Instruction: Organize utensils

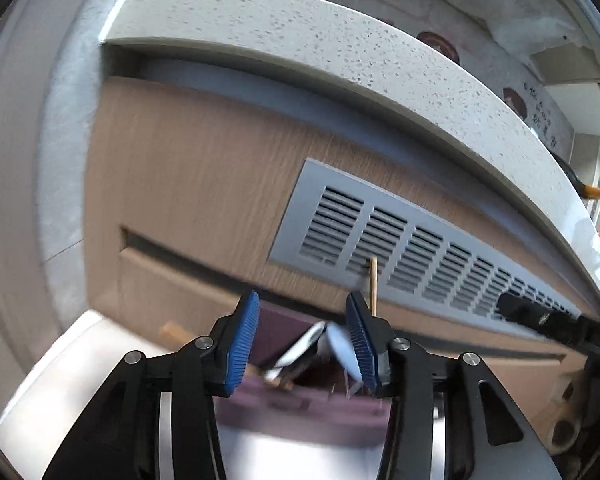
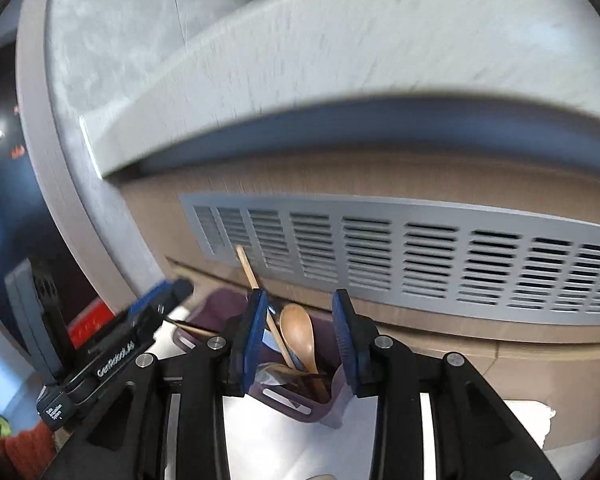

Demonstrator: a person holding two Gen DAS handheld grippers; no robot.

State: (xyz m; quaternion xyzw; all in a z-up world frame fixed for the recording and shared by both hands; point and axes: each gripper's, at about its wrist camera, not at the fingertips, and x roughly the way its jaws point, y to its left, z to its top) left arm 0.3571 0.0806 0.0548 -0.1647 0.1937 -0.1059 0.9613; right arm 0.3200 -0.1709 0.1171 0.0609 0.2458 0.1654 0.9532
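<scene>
A purple utensil holder point(image 2: 300, 404) stands on a white surface against a wood cabinet front. It holds a wooden spoon point(image 2: 298, 330), a wooden chopstick point(image 2: 250, 270) and other utensils. My right gripper point(image 2: 300, 340) is open and empty, its jaws on either side of the holder's top. In the left wrist view the holder point(image 1: 300, 408) sits between my open left gripper point(image 1: 302, 340) jaws, with a white spoon point(image 1: 342, 346) and the chopstick point(image 1: 374, 284) sticking up. My left gripper also shows at the left of the right wrist view point(image 2: 156, 308).
A grey vent grille point(image 2: 420, 256) runs along the cabinet front point(image 1: 188, 184) under a speckled countertop edge point(image 1: 320, 36). The right gripper's body point(image 1: 548, 320) shows at the right of the left wrist view. A red object point(image 2: 92, 320) lies at the left.
</scene>
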